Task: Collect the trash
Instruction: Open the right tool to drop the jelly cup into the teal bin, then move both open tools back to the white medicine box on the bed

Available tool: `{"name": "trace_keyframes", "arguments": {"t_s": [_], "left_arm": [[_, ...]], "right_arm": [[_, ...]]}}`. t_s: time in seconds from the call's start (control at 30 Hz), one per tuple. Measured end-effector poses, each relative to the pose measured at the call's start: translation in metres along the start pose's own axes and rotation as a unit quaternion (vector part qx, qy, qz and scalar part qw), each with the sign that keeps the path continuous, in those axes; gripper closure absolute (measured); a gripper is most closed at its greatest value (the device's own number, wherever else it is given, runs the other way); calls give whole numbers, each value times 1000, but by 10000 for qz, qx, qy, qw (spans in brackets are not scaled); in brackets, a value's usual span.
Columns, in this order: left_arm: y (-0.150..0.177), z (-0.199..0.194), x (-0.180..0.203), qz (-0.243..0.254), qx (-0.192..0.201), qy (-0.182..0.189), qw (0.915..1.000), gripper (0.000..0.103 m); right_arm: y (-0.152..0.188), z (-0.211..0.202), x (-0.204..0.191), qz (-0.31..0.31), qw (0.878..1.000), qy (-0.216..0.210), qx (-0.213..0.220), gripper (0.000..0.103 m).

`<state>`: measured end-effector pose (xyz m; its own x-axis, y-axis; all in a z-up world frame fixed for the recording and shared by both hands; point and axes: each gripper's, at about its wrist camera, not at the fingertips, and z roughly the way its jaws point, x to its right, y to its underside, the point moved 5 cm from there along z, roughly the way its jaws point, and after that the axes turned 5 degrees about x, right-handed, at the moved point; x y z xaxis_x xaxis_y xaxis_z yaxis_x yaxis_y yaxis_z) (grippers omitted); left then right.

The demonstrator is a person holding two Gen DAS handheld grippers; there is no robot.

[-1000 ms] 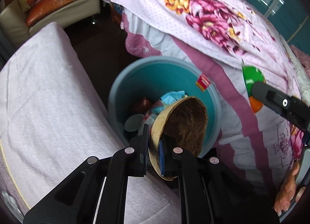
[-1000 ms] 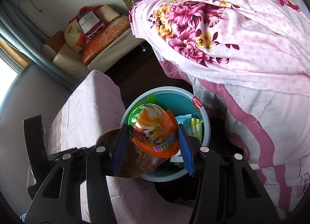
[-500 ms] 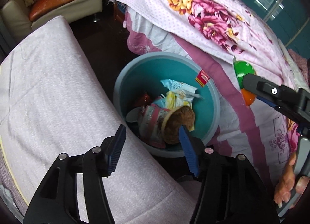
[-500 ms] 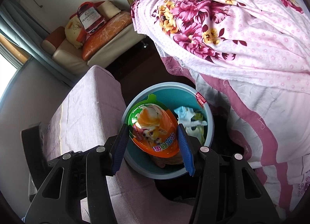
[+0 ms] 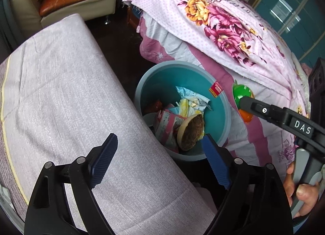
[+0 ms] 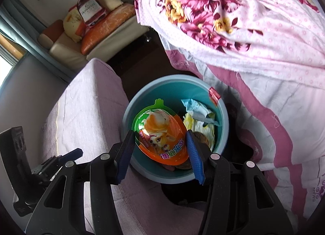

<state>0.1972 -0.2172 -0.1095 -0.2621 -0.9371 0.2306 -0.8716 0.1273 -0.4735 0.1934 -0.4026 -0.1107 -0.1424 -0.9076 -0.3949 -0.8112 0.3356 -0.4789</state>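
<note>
A teal bin (image 5: 225, 105) stands on the floor between a pale pink mattress and the bed; it also shows in the right wrist view (image 6: 222, 111). Inside lie a brown coconut shell half (image 5: 191, 132), wrappers and a pink packet (image 5: 165, 125). My left gripper (image 5: 160, 159) is open and empty, above the mattress edge next to the bin. My right gripper (image 6: 161, 149) is shut on an orange-and-green egg-shaped package (image 6: 160, 135), held over the bin. The package (image 5: 240, 92) and the right gripper's finger also show in the left wrist view.
A pale pink mattress (image 5: 61, 92) fills the left. A bed with a floral quilt (image 5: 213, 23) rises on the right, its sheet hanging beside the bin. A cream sofa with an orange cushion (image 6: 109, 23) stands at the back. Dark floor lies between.
My left gripper opened and dropped the coconut shell into the bin, then drew back and up. My right gripper kept hold of the package and moved over the bin.
</note>
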Motion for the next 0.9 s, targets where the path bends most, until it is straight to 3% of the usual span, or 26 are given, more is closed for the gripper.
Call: {"name": "trace_keyframes", "arguments": {"t_s": [0.27, 0.9], "left_arm": [[5, -3, -14, -200, -26, 58, 9998, 16], [24, -39, -49, -648, 153, 239, 9975, 12]], "right_arm": [[5, 5, -8, -9, 9999, 55, -90, 34], [23, -8, -57, -318, 9989, 176, -280, 26]]}}
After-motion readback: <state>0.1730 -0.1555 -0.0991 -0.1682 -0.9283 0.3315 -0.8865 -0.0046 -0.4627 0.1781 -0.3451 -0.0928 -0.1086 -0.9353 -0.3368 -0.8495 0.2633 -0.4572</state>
